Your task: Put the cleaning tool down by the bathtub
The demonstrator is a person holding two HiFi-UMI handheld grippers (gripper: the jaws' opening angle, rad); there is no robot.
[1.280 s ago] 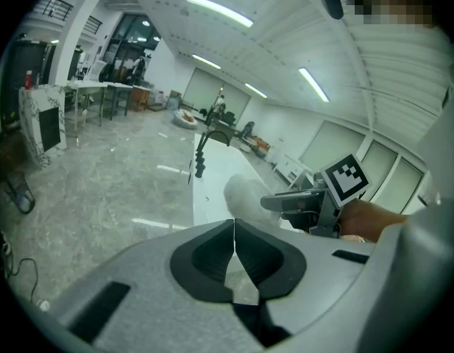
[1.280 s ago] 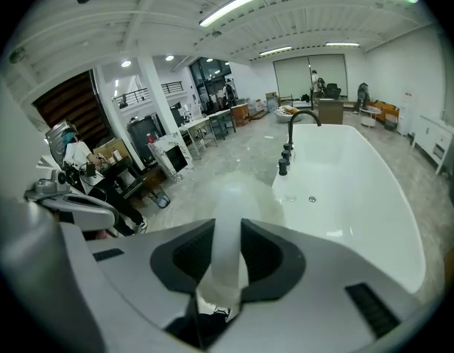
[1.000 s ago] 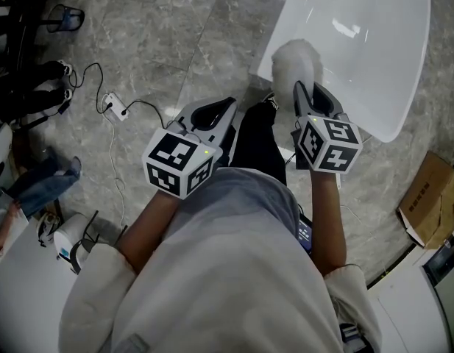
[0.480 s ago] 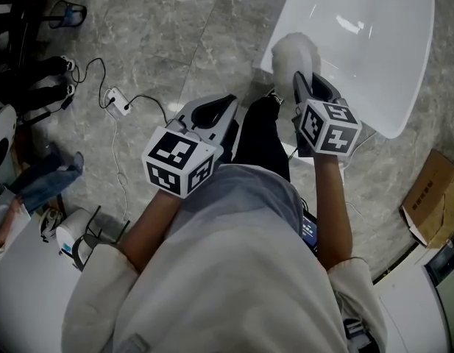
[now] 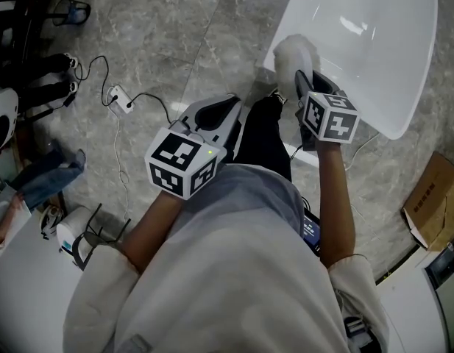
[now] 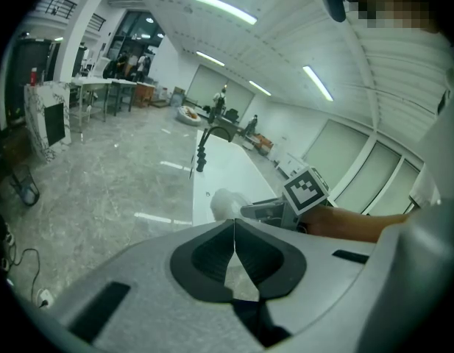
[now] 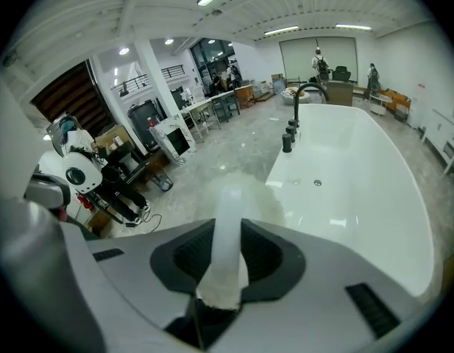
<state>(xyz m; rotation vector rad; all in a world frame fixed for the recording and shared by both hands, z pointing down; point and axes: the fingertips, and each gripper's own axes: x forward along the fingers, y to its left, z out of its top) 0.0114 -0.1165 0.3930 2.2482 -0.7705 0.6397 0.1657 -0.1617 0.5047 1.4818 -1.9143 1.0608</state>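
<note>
The cleaning tool (image 5: 293, 56) is a white fluffy duster with a pale handle (image 7: 227, 234). My right gripper (image 5: 306, 87) is shut on that handle, and the fluffy head hangs over the near corner of the white bathtub (image 5: 392, 65). In the right gripper view the handle runs up between the dark pads toward the bathtub (image 7: 359, 197). My left gripper (image 5: 221, 118) is shut with nothing in it, held over the grey floor to the left of the person's dark trouser leg. From the left gripper view, the duster (image 6: 225, 203) and the right gripper's marker cube (image 6: 305, 190) show ahead.
A black tap (image 7: 300, 101) stands at the tub's far side. A white power strip with a black cable (image 5: 118, 100) lies on the marble floor at left. A cardboard box (image 5: 433, 204) sits at right, and dark equipment (image 5: 35, 87) stands at far left.
My right gripper has sunk a little with the duster, staying at the tub's near corner. The left gripper has kept still.
</note>
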